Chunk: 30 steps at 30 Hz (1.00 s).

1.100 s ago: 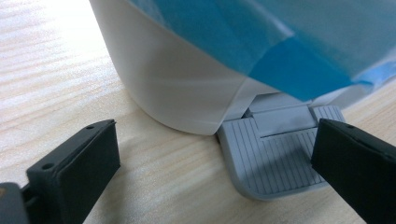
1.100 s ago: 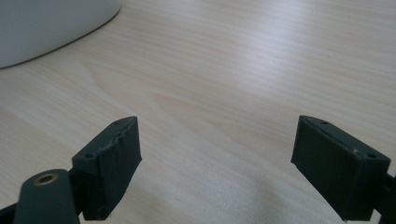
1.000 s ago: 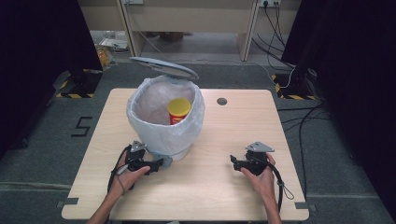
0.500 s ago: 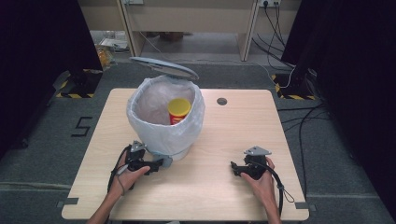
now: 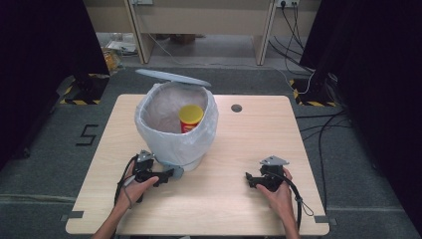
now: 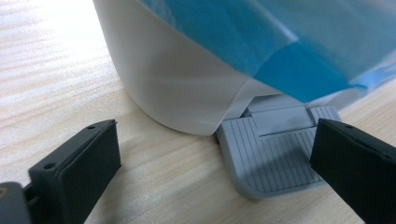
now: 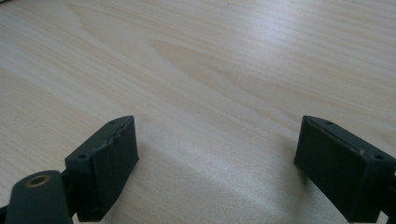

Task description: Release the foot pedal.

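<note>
A white pedal bin [image 5: 176, 144] lined with a pale bag stands on the table, its grey lid [image 5: 171, 78] tipped up at the back. A yellow and red can [image 5: 190, 118] sits upright inside. My left gripper [image 5: 166, 176] lies at the bin's foot. In the left gripper view it [image 6: 217, 140] is open, with the bin's white wall [image 6: 173, 88] and the grey ribbed pedal [image 6: 273, 156] ahead, and one jaw resting over the pedal's edge. My right gripper [image 5: 251, 180] rests on bare wood at the front right. Its jaws [image 7: 222, 135] have just been opening and hold nothing.
The light wooden table [image 5: 249, 134] has a small round hole [image 5: 236, 107] behind the bin's right side. Cables [image 5: 298, 204] trail from both grippers toward the near edge. A blue fold of the bag [image 6: 289, 51] hangs over the pedal.
My right gripper has slid slightly toward the table's near edge. The left gripper, the bin and its raised lid look the same.
</note>
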{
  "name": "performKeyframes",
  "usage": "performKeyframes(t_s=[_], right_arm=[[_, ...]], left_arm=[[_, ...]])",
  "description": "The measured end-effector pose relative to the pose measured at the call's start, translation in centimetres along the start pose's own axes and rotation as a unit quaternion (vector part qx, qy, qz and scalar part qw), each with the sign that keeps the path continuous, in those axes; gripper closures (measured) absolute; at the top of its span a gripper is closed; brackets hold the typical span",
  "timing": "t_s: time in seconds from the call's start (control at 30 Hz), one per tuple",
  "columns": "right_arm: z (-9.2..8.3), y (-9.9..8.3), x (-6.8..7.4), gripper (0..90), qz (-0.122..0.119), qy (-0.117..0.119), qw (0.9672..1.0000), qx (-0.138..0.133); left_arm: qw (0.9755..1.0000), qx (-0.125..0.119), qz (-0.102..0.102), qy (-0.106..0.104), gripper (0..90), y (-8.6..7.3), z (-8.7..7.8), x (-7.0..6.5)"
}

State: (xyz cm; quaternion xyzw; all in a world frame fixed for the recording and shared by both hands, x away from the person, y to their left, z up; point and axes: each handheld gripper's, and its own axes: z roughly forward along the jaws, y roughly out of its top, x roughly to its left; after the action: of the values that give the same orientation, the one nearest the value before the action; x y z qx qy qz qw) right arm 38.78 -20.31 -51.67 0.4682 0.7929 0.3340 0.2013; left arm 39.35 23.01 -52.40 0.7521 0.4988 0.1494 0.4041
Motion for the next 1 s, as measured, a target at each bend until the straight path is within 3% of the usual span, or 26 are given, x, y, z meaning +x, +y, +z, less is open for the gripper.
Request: performKeyframes(t_s=[0.13, 0.2, 0.33, 0.5, 0.6, 0.67, 1.0], right_arm=[[0.1, 0.0, 0.0, 12.3, -0.001, 0.000, 1.0000, -0.001], [0.1, 0.0, 0.0, 12.3, -0.002, 0.000, 1.0000, -0.001], [0.1, 0.0, 0.0, 12.3, -0.001, 0.000, 1.0000, -0.001], [0.1, 0.0, 0.0, 12.4, -0.001, 0.000, 1.0000, -0.001], [0.1, 0.1, 0.0, 12.1, -0.003, 0.000, 1.0000, -0.001], [0.1, 0.1, 0.0, 12.0, -0.001, 0.000, 1.0000, 0.000], [0.1, 0.1, 0.0, 12.0, 0.000, 0.000, 1.0000, 0.000]], left_arm=[[1.0000, -0.003, -0.001, 0.000, 1.7, 0.0, 0.0, 0.0], [0.9998, -0.007, 0.015, 0.007, 3.9, 0.1, -0.3, -0.4], [0.9997, -0.010, 0.022, 0.007, 8.7, 0.2, -0.6, -0.7], [0.9996, -0.029, 0.007, -0.003, 8.9, 0.6, -1.3, -0.5], [0.9993, -0.031, 0.019, 0.004, 16.2, 0.8, -1.8, -0.5], [0.9992, -0.037, 0.012, -0.004, 15.5, 1.0, -2.3, -0.4], [0.9985, -0.051, 0.017, -0.008, 14.8, 1.8, -4.5, -0.4]])
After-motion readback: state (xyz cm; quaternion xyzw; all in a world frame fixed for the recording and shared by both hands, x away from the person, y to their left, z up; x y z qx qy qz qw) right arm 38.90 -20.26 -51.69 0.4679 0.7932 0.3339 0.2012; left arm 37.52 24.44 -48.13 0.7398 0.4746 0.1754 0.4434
